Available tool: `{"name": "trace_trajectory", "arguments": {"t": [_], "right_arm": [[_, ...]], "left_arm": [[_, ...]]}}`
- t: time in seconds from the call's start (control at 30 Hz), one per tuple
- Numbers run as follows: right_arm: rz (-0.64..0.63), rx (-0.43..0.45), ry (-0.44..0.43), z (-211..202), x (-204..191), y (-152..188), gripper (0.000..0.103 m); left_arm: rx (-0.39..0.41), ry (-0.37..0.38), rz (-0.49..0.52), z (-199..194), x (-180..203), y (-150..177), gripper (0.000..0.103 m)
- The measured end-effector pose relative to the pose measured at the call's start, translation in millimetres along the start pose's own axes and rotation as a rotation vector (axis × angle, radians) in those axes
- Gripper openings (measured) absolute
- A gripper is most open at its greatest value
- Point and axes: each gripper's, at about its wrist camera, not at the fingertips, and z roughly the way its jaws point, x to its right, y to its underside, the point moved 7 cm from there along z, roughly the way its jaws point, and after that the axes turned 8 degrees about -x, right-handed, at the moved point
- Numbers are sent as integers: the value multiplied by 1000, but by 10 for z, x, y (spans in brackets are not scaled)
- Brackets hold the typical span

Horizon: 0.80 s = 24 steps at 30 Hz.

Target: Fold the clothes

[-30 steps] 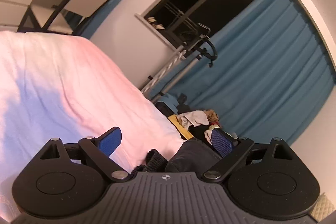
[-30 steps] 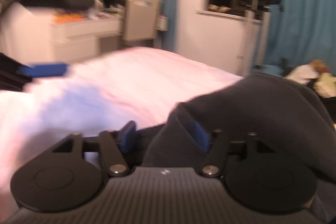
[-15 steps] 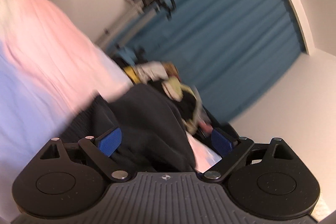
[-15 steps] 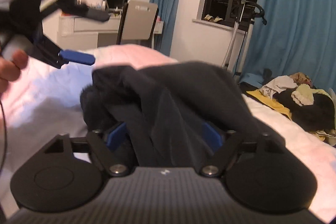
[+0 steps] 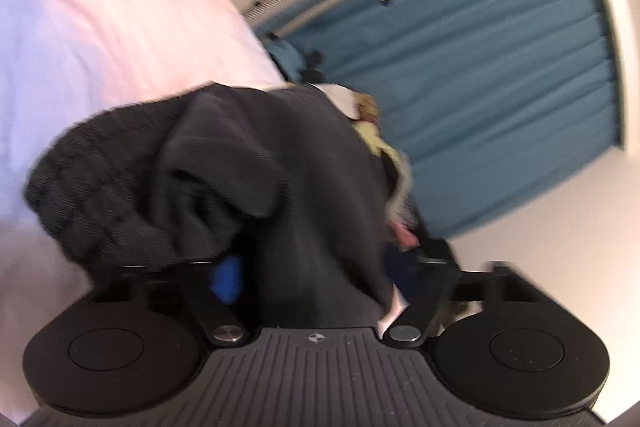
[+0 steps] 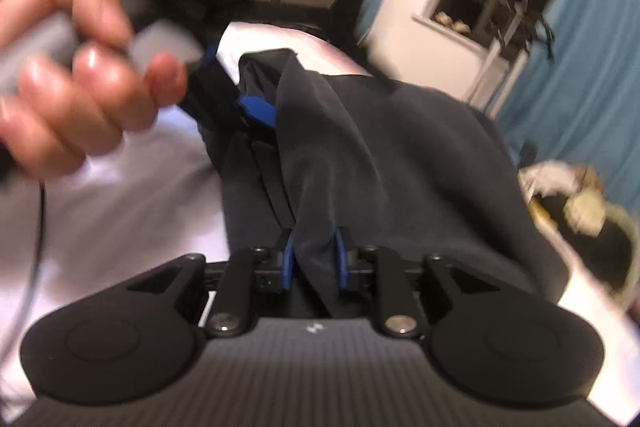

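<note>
on the pale pink bedsheet (image 5: pixel 92 27), one dark grey knitted garment (image 6: pixel 400 155) is seen; two grippers, left (image 5: pixel 316 275) and right (image 6: pixel 314 263), are closing on its folds.

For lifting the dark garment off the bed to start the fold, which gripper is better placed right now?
Probably the right gripper: its jaws are closing with a fold of the dark garment pinched between them. The left gripper is closing too, but over a looser bunch.

The left gripper (image 5: pixel 312 279) is closing on a dark garment (image 5: pixel 256 163) — bunched near the pale bed's (image 5: pixel 100 19) edge — teal curtain (image 5: pixel 500 75) beyond.
</note>
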Motion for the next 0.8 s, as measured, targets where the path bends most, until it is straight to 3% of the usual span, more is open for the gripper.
{"name": "trace_trajectory", "arguments": {"t": [0.03, 0.13, 0.3, 0.37, 0.43, 0.53, 0.6, 0.7, 0.8], "right_arm": [[3, 10, -10, -43, -3, -14, 28], [-12, 64, -41, -208, -2, -66, 36], [364, 200, -243, -485, 457, -149, 44], [445, 261, -239, -601, 666, -233, 57], [454, 286, -171, -582, 881, -367, 72], [521, 261, -81, -356, 1264, -606, 82], [628, 189, -64, -8, 1562, -733, 82], [758, 70, -129, 644, 1857, -852, 82], [823, -49, -88, 1141, 1988, -897, 75]], "left_arm": [[13, -22, -7, -21, -37, -10, 13], [52, -49, -11, -143, -56, 3, 10], [68, -77, 11, -281, -9, 79, 11], [62, -74, 0, -264, -54, 62, 14], [70, -55, -31, -279, -99, 28, 20], [75, -11, -55, -294, -174, 2, 27], [72, 17, -85, -305, -216, 3, 30], [69, 50, -86, -265, -259, -26, 35], [52, 41, -60, -213, -298, -56, 35]]}}
